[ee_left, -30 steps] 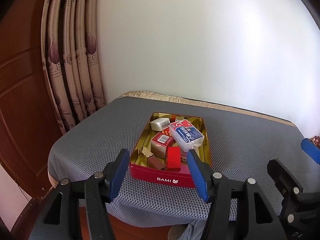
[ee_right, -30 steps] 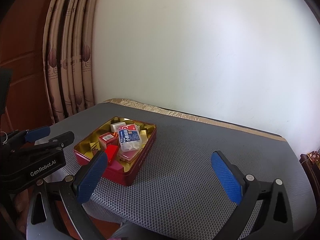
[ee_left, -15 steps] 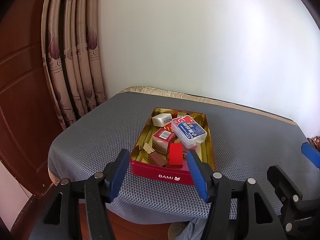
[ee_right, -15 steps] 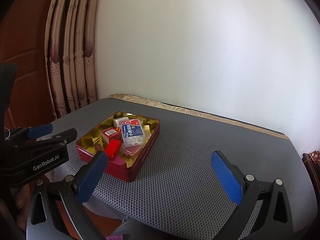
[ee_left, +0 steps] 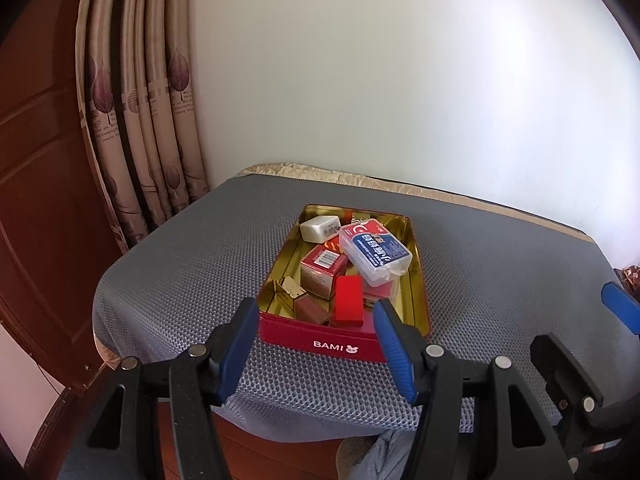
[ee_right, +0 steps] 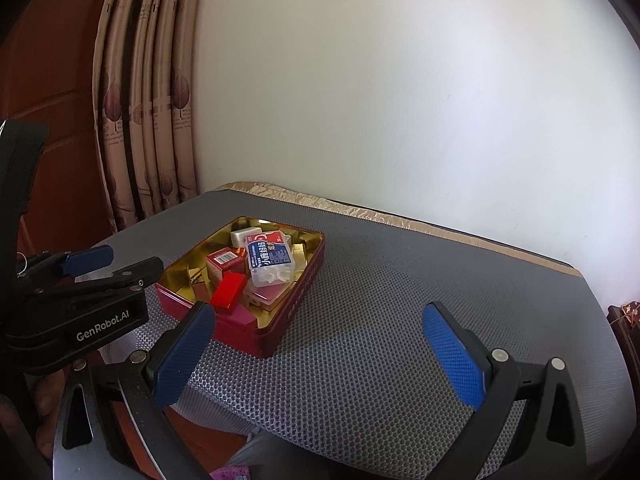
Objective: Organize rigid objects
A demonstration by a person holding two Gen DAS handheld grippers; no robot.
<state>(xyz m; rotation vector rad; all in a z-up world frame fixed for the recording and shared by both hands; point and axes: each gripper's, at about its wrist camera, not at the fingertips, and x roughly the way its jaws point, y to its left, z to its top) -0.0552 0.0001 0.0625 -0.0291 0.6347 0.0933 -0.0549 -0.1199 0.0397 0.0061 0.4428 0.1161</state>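
Your red tin (ee_left: 344, 345) sits on the grey mesh-covered bench (ee_left: 180, 256), near its front edge, packed with small boxes. A clear case with a blue label (ee_left: 376, 254) lies on top and hides what is under it; the red block (ee_left: 349, 306) leans at the near wall. Your left gripper (ee_left: 314, 346) hangs just short of the tin, jaws spread, pinching nothing. Your right gripper (ee_right: 320, 354) hovers over bare mesh beside the tin, jaws spread wide and empty. Labels are too small to read.
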